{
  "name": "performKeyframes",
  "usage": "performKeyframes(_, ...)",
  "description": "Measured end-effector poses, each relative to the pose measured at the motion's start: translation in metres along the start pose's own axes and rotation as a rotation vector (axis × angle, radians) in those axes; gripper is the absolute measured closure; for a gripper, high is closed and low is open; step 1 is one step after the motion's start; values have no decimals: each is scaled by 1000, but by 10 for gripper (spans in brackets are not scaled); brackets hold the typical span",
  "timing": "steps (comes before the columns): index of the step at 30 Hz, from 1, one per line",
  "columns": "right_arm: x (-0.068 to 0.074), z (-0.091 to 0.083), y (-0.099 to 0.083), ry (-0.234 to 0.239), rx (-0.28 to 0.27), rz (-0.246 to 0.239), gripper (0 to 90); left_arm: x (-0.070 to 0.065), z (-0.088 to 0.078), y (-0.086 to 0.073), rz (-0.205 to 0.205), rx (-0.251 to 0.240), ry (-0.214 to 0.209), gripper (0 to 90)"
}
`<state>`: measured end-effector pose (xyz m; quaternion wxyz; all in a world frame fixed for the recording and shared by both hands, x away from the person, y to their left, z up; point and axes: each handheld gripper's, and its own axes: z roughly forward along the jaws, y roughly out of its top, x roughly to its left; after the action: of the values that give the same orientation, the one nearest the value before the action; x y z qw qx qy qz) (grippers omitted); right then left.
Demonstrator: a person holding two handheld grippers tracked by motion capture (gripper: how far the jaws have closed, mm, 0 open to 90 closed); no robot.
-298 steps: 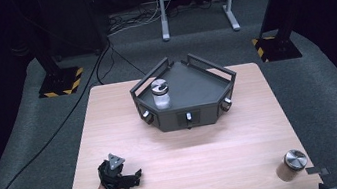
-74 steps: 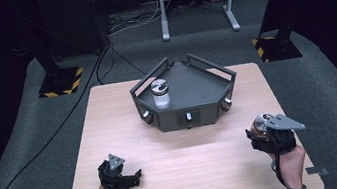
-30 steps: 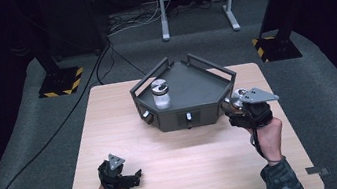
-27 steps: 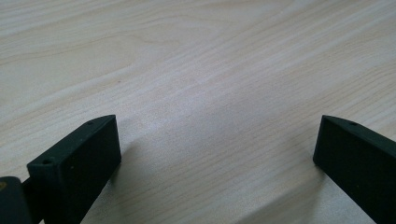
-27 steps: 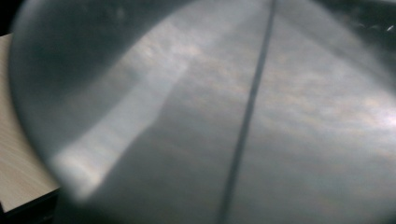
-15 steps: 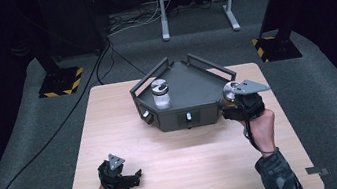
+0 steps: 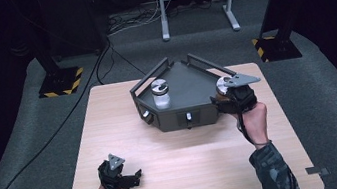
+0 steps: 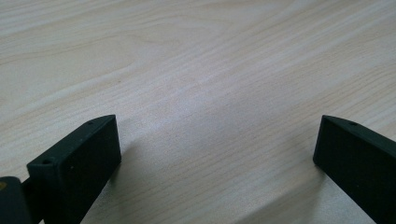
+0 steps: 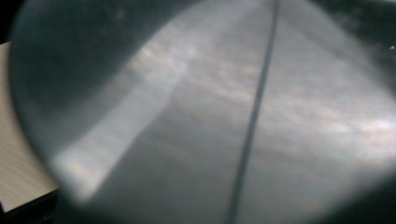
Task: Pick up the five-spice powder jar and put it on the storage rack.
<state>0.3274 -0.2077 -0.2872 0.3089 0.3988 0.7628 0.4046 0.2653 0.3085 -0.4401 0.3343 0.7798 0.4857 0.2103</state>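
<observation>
Metal-lidded jar (image 7: 224,86) clamped in right gripper (image 7: 225,97), at dark grey tray's (image 7: 195,83) right corner (second jar (image 7: 160,93) already inside); next, lowering inside. Left gripper (image 7: 131,177) released.

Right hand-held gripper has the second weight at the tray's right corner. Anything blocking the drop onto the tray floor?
Nothing visible on the floor there. The weight in the right hand-held gripper is at the tray rail on that corner; it must clear that. The other weight stands at the left end.

Two jars (image 7: 160,94) (image 7: 223,86), one dark tray (image 7: 191,88), one table (image 7: 125,126), seemingly two grippers (image 7: 135,175) (image 7: 218,101).
</observation>
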Motion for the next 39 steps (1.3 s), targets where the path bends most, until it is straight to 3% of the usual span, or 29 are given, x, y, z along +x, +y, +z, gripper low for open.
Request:
performKeyframes(21,-8,33,23,32,46,20,303,0,0,0,0,0,0,6)
performKeyframes(39,-18,63,31,46,88,58,303,0,0,0,0,0,0,6)
